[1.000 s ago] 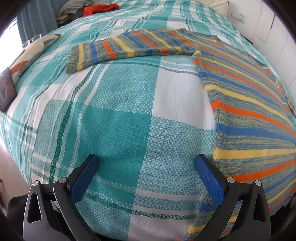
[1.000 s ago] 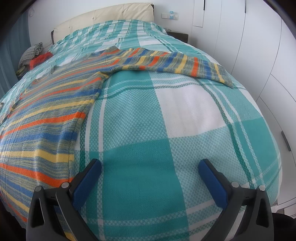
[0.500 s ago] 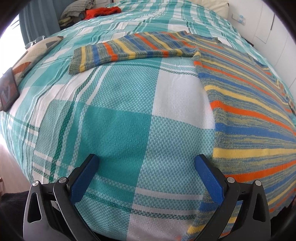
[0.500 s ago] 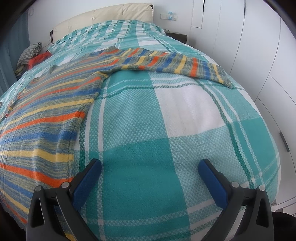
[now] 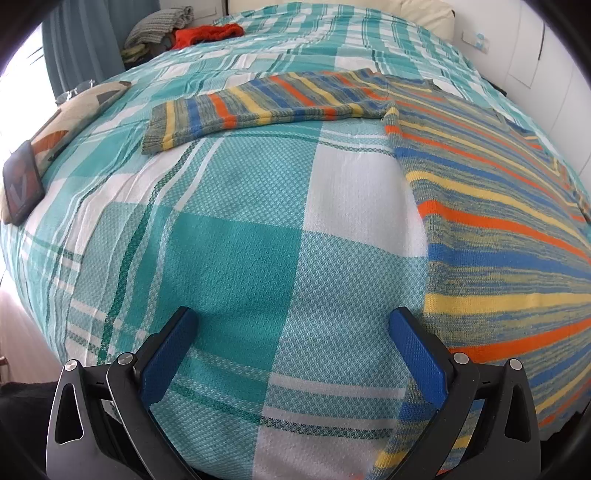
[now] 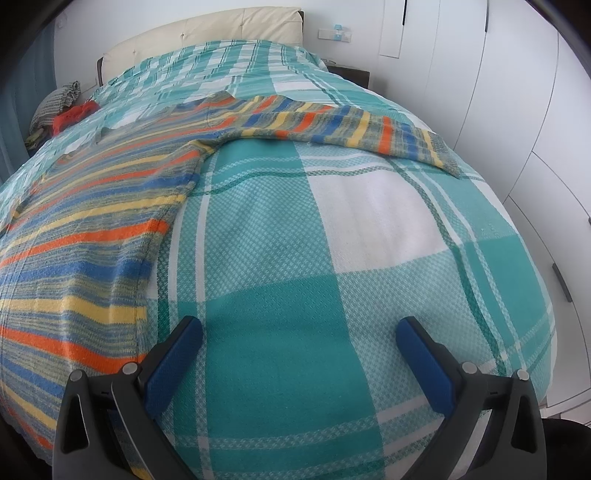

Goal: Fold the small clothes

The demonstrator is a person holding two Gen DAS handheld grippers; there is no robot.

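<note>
A striped sweater in blue, orange, yellow and grey (image 5: pixel 498 229) lies flat on the bed with both sleeves spread out. Its left sleeve (image 5: pixel 258 107) stretches across the far middle of the left wrist view. My left gripper (image 5: pixel 291 325) is open and empty above the bedspread, just left of the sweater's hem. In the right wrist view the sweater body (image 6: pixel 85 236) lies at left and its right sleeve (image 6: pixel 351 129) reaches toward the bed's right edge. My right gripper (image 6: pixel 299 332) is open and empty over bare bedspread, right of the sweater.
The bed has a teal and white plaid cover (image 5: pixel 229 240). Patterned cushions (image 5: pixel 55 136) lie at its left edge. A pile of clothes (image 5: pixel 192 29) sits at the far left by the curtain. White wardrobe doors (image 6: pixel 535 147) stand close to the bed's right side.
The left wrist view has shifted slightly, so the sleeve and cushions sit lower in frame. The right view has barely moved. Both grippers stay open and the sweater has not moved.
</note>
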